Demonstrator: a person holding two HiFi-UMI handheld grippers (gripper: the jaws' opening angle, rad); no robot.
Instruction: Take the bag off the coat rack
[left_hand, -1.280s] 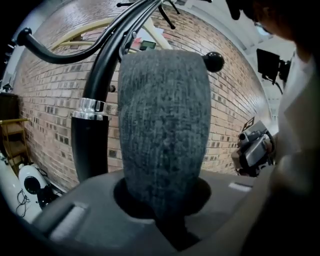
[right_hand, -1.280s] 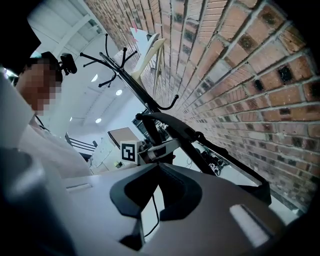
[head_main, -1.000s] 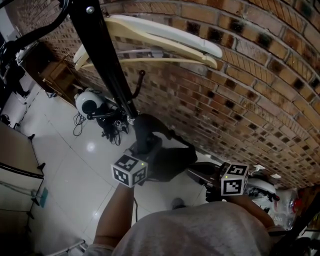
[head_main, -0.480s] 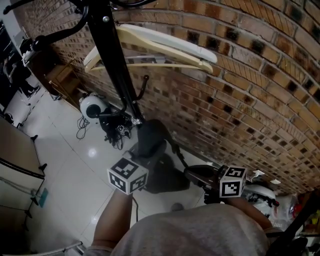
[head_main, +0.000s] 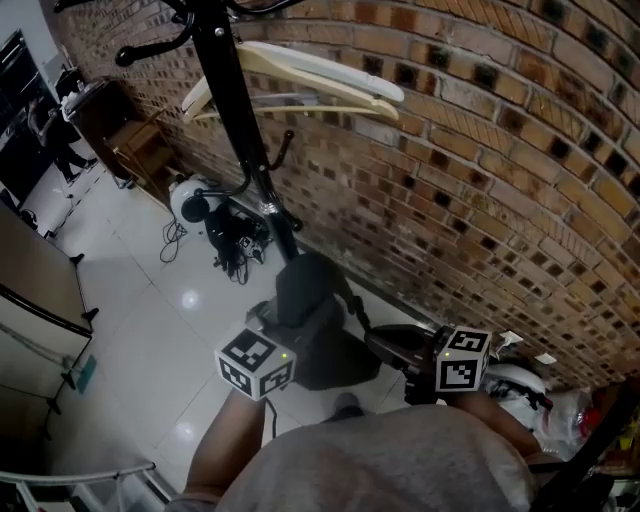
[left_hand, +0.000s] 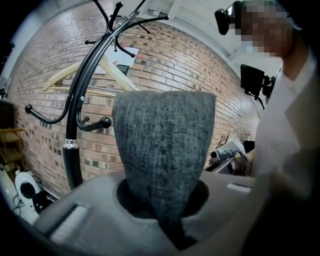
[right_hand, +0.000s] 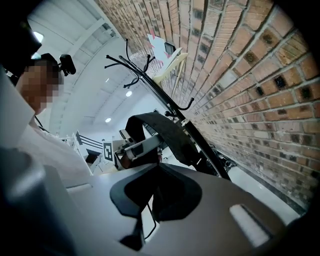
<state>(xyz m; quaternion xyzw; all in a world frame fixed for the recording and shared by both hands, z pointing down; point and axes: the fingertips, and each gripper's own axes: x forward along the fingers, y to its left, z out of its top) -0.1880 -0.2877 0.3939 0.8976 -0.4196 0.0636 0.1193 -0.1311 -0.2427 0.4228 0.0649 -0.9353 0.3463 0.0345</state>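
The left gripper (left_hand: 167, 220) is clamping the grey bag (head_main: 322, 335) and the right gripper (right_hand: 137, 227) is seemingly pinching its black strap (right_hand: 165, 130), so the bag is hanging unhooked just near the coat rack (head_main: 240, 130), likely needing drawing nearer, clear of the lower hook (head_main: 285, 145).

Left gripper (left_hand: 169, 227): jaws clamped on the grey bag strap (left_hand: 162, 150).
Left forearm (head_main: 228, 440): bare, stretched forward from the torso.
Right gripper (right_hand: 143, 217): jaws drawn together, thin slit between; held beside the left.

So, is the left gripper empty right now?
No: the left gripper view shows the left gripper with its jaws closed on the grey fabric of the bag.
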